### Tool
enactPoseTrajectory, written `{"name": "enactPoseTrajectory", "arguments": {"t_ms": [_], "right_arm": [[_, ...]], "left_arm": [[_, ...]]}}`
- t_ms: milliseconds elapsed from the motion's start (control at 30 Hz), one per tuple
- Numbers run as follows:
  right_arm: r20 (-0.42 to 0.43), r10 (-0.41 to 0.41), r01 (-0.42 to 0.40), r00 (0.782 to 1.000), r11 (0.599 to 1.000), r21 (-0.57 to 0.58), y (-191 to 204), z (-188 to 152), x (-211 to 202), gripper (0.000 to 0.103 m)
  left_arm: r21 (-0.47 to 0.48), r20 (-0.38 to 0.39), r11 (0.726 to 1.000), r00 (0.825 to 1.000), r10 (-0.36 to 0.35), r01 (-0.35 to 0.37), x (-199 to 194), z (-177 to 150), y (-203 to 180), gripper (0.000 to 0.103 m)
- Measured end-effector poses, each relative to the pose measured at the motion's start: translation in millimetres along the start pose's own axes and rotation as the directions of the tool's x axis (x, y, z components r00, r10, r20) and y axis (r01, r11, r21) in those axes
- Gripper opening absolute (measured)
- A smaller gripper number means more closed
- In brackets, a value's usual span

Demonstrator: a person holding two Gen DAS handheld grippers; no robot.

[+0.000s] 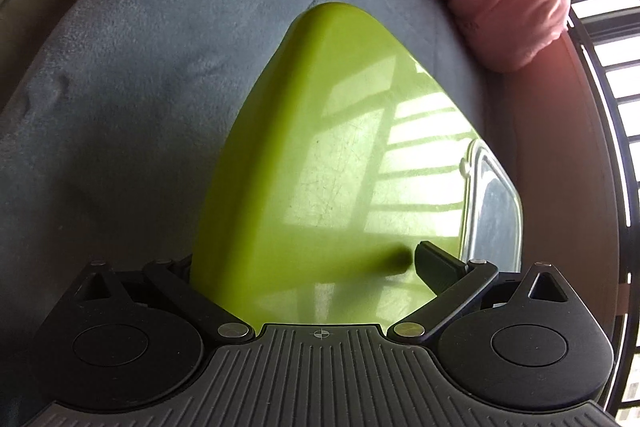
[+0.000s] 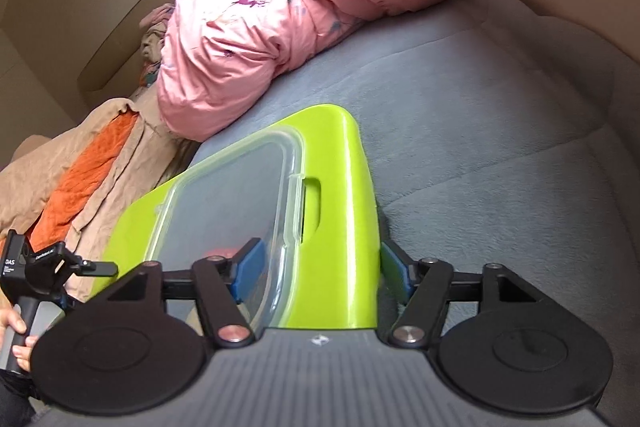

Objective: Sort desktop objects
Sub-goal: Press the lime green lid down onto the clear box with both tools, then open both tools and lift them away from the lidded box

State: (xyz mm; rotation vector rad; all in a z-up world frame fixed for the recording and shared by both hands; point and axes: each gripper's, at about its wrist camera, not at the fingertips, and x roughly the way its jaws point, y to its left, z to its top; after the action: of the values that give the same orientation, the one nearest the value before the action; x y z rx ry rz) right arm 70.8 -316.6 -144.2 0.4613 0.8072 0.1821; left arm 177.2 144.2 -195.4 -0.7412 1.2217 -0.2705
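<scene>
Stool (image 2: 340,227) lies lengthwise away from right gripper (image 2: 320,267).

You have a lime-green board (image 2: 340,223) (glossy, with a slot handle) lying flat on the grey cushion; a clear lidded container (image 2: 236,195) rests on it, possibly holding something red.

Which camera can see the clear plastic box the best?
The right wrist view: the clear plastic box shows nearly whole, lid and clip, sitting on the green stool. The left wrist view catches only one corner at the right.
</scene>
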Motion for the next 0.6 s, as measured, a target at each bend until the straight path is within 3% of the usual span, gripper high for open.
{"name": "enactPoseTrajectory", "arguments": {"t_ms": [333,500,600], "right_arm": [[-0.015,0.082,-0.077,0.997,0.979,0.191,-34.4,-7.4,-3.3,0.069],[-0.043,0.071,-0.066,0.997,0.992,0.109,-18.3,-6.7,-4.5,0.069],[-0.049,0.052,-0.048,0.997,0.996,0.073,-12.9,-7.4,-10.1,0.074]], "left_arm": [[0.034,-0.003,0.999,1.0,0.02,-0.02,10.4,6.2,-16.4,0.103],[0.028,-0.025,1.0,1.0,-0.002,0.003,8.4,1.1,-10.6,0.103],[0.013,-0.038,0.999,0.999,-0.039,0.04,10.2,3.0,-8.0,0.103]]}}
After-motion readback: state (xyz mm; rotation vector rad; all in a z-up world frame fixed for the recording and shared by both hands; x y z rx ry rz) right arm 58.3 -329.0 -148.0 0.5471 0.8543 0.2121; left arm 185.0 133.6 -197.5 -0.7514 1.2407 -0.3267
